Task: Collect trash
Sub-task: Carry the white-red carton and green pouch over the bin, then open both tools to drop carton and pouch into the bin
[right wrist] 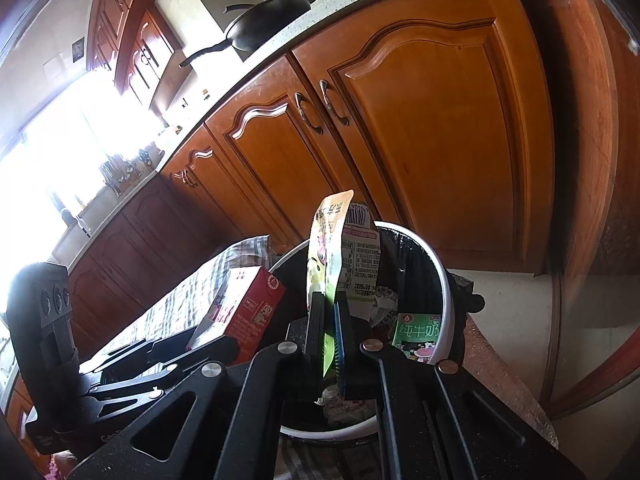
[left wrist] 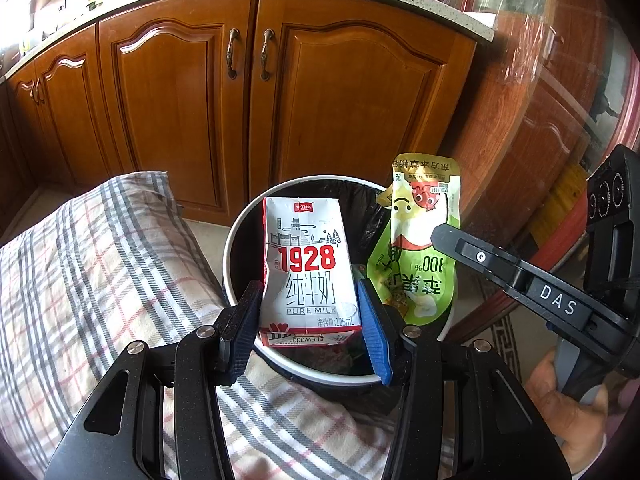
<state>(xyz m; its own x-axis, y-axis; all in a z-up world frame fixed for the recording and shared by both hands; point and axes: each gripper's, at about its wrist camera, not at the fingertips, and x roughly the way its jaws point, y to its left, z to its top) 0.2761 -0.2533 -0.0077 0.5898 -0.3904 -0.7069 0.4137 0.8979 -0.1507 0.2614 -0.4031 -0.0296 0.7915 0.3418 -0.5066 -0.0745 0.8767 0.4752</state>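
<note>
Left wrist view: both tongs grip trash over the bin (left wrist: 236,236) (carton (left wrist: 306,268) left (left wrist: 308,320), pouch (left wrist: 416,240) right (right wrist: 328,336)); release squarely above the opening.

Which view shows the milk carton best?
The left wrist view: the milk carton faces the camera, print readable, held in the left tool above the trash bin. The right wrist view shows only its red side, partly hidden.
</note>
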